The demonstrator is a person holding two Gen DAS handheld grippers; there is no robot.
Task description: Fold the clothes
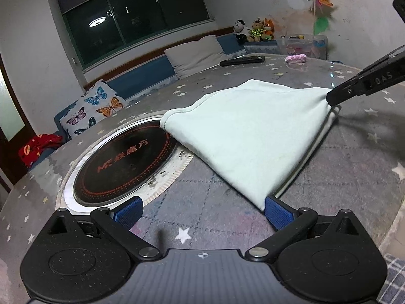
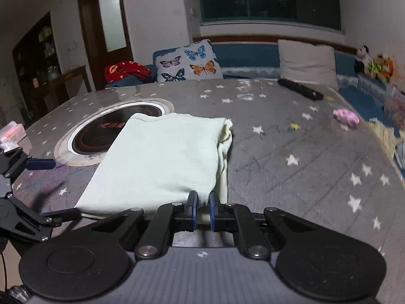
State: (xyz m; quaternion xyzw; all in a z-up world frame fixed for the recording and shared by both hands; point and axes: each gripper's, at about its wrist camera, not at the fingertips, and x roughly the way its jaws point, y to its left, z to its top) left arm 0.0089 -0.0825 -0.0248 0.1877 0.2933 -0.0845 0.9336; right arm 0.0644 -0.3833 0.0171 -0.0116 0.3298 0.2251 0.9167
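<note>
A pale mint garment (image 1: pixel 253 136) lies folded into several layers on the star-patterned table cover (image 1: pixel 202 228). Its far edge overlaps the round cooktop. In the left wrist view my left gripper (image 1: pixel 202 211) is open wide, and the garment's near corner rests against the right blue pad (image 1: pixel 277 214). My right gripper (image 1: pixel 332 96) pinches the garment's far right corner. In the right wrist view the right gripper (image 2: pixel 203 204) is shut on the near edge of the garment (image 2: pixel 164 157), with cloth bunched between the blue pads. The left gripper (image 2: pixel 52 190) stands open at the garment's left corner.
A black round cooktop (image 1: pixel 126 167) is set into the table, partly under the garment. A black remote (image 1: pixel 241 60) and a pink bundle (image 1: pixel 295 58) lie at the far side. Behind are a blue sofa with a butterfly cushion (image 1: pixel 93 109), plush toys and a plastic box.
</note>
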